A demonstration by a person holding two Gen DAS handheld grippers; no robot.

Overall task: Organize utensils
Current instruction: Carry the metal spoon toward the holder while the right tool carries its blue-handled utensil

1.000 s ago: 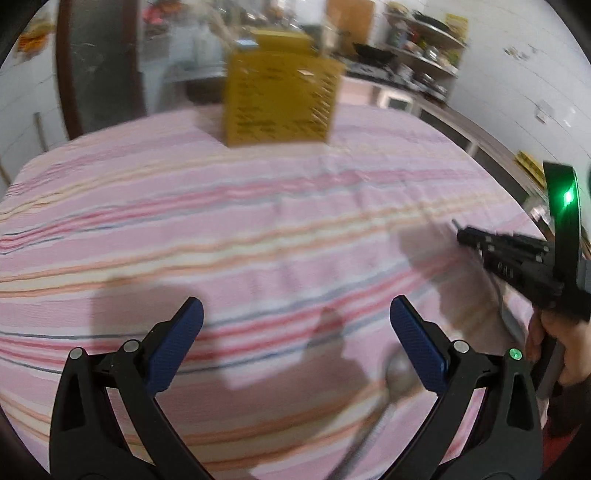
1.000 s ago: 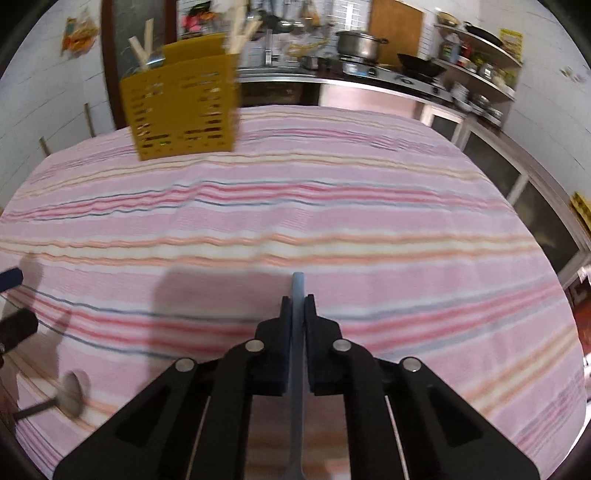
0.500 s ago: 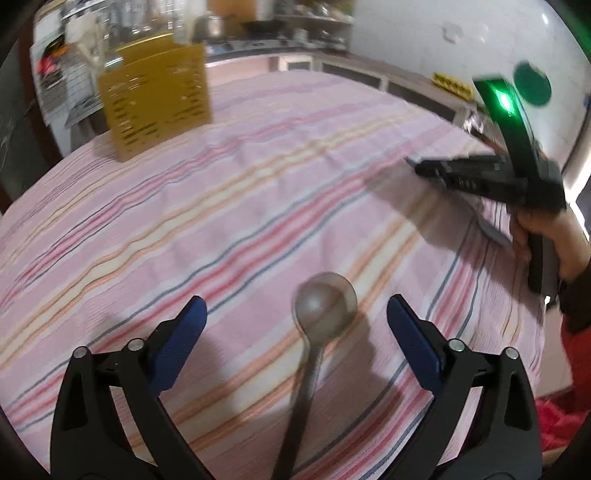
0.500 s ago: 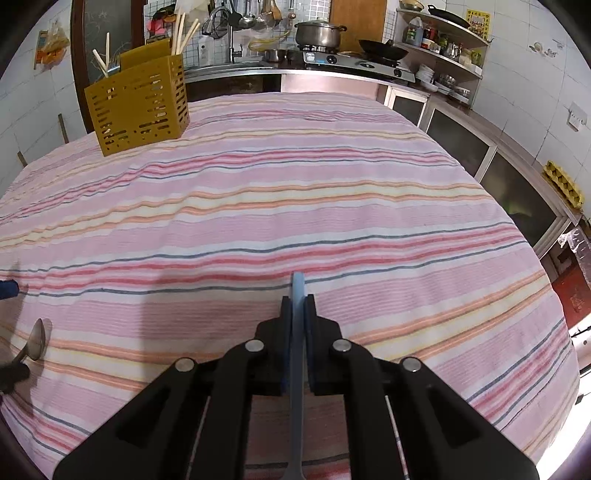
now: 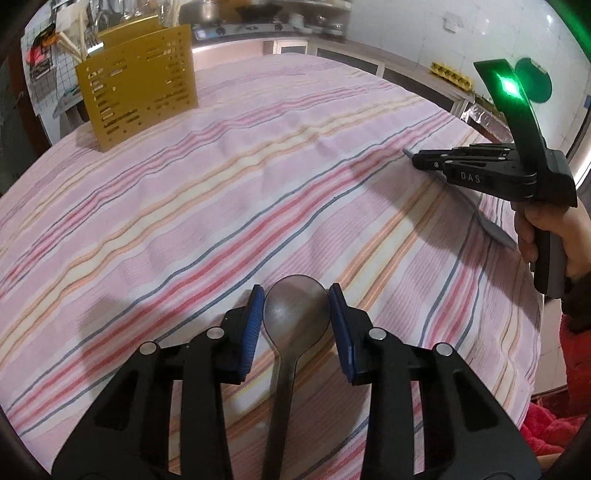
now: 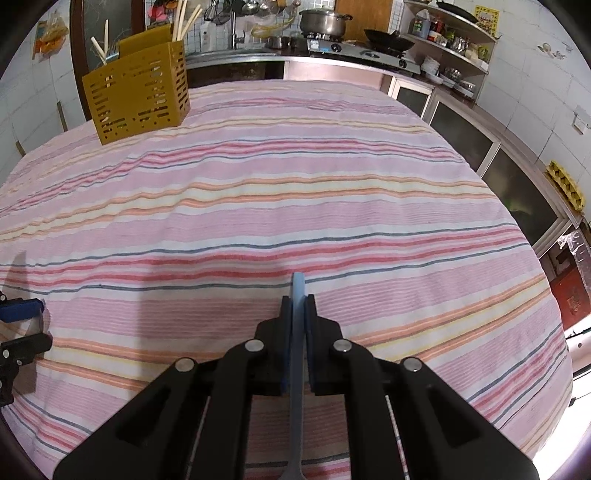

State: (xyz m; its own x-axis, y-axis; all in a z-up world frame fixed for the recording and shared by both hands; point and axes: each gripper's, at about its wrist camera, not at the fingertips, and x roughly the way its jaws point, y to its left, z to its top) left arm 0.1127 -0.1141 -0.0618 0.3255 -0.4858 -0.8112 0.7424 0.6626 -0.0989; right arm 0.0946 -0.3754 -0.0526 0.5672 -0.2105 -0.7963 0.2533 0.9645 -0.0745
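A metal spoon [image 5: 286,384] lies on the striped tablecloth [image 5: 229,206], bowl pointing away from me. My left gripper [image 5: 296,321] is over it, jaws closing, and the blue pads [image 5: 254,328] touch both sides of the bowl. My right gripper [image 6: 298,310] is shut on the handle of a light blue utensil [image 6: 298,286], held just above the cloth. In the left wrist view the right gripper [image 5: 415,160] sits at the right, with the blue utensil [image 5: 495,230] trailing beneath it. A yellow slotted holder [image 6: 138,96] [image 5: 138,85] with chopsticks stands at the far left.
The table's rounded edge drops off at the right [image 6: 546,295]. Behind the table run a counter with a stove and pot [image 6: 325,22], wall shelves [image 6: 450,40] and low cabinets [image 6: 480,140]. A hand [image 5: 546,229] grips the right gripper's handle.
The left jaws have come in from wide open to touch the spoon's bowl, and the left gripper has moved over the spoon. The right gripper keeps its hold on the blue utensil.
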